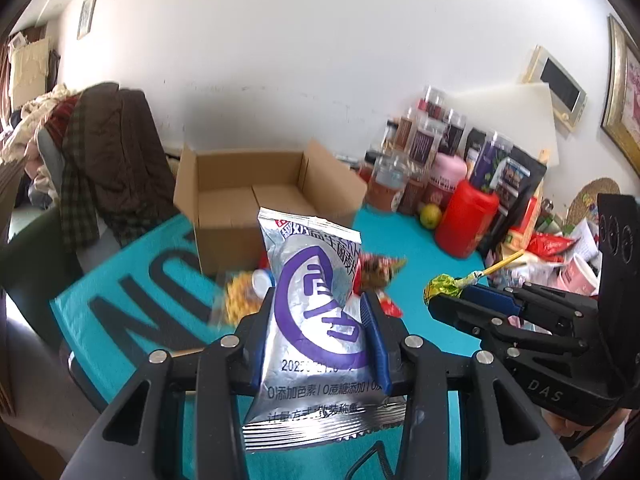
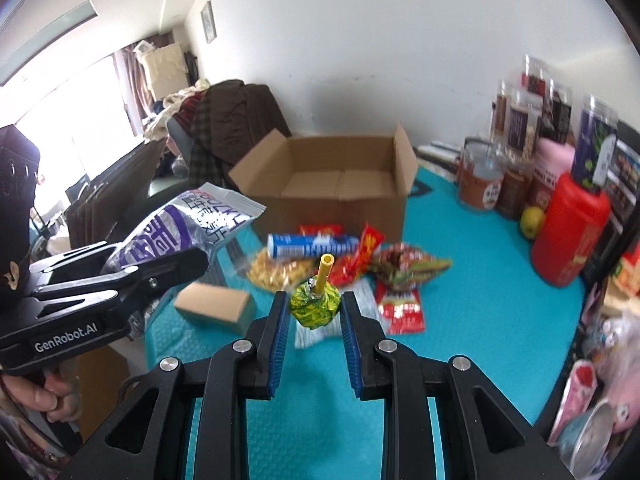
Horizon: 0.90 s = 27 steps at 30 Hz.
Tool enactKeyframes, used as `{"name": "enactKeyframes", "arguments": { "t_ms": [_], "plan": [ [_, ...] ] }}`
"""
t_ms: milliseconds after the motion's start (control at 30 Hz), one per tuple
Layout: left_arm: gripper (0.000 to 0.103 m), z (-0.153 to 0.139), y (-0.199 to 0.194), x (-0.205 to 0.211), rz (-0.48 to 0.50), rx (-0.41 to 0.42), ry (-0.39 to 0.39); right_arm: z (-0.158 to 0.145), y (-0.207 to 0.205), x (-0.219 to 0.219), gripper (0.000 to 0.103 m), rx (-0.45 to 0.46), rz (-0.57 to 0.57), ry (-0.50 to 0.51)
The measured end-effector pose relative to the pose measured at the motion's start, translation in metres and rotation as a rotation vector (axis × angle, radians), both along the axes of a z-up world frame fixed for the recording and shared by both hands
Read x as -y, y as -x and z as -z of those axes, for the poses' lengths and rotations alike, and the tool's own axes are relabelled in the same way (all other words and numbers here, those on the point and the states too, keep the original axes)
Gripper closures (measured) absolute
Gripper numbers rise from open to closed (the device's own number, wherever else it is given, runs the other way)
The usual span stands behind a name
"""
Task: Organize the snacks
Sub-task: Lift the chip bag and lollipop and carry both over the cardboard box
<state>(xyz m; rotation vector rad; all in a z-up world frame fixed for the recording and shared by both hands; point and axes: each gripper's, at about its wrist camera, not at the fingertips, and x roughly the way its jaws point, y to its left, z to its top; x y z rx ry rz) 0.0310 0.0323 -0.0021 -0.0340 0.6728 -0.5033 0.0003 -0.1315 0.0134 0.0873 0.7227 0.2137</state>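
Note:
My left gripper is shut on a silver snack bag with purple print, holding it upright above the teal mat. Seen from the right wrist view, the left gripper and the silver bag hang at the left. My right gripper is shut on a lollipop in a green-yellow wrapper, yellow stick pointing away. In the left wrist view the right gripper and lollipop are at the right. An open cardboard box stands behind a pile of snack packs.
A small closed carton lies on the mat left of the pile. Jars, a red canister and a green fruit crowd the right side by the wall. A chair draped with clothes stands at the back left.

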Motion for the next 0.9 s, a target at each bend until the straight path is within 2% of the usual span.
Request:
{"name": "enactKeyframes", "arguments": {
  "t_ms": [233,433,900],
  "plan": [
    [0.063,-0.024,-0.029,-0.002,0.006,0.056,0.017,-0.031,-0.026,-0.005,0.077,0.068,-0.004,0.019],
    [0.063,-0.034,-0.059,-0.006,-0.005,0.082,0.023,-0.041,-0.059,-0.007,0.077,0.086,-0.011,0.028],
    [0.063,-0.03,-0.151,0.006,-0.033,0.078,-0.018,-0.032,-0.153,0.004,0.077,0.076,-0.042,0.036]
  ]
}}
